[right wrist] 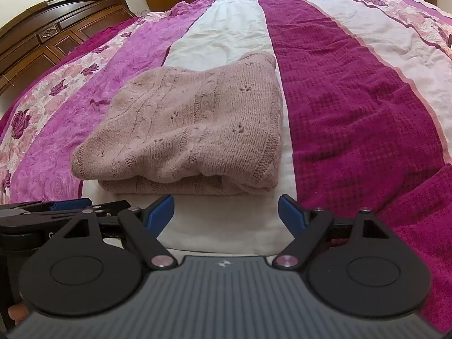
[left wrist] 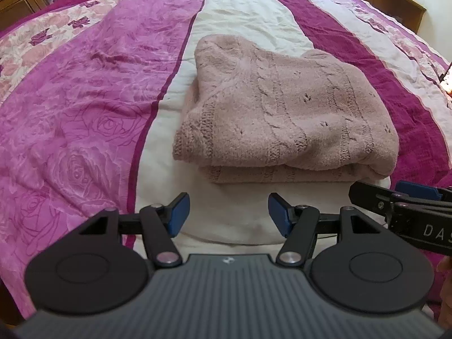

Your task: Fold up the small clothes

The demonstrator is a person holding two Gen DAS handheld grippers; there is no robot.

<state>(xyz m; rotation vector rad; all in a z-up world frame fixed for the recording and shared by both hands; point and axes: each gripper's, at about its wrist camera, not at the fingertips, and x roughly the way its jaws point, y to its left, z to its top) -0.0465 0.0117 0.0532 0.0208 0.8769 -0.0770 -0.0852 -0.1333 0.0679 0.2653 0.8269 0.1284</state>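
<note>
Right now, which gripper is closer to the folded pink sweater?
Neither clearly. The left gripper faces the sweater's near-left edge, the right gripper its near-right edge; both open, just short of it.

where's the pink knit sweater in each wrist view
Left wrist view: folded pink knit sweater lies centre-right, ahead of the open left gripper.
Right wrist view: the sweater lies centre-left, ahead of the open right gripper.
Shared landmark: the bedspread's white stripe beneath it.
</note>
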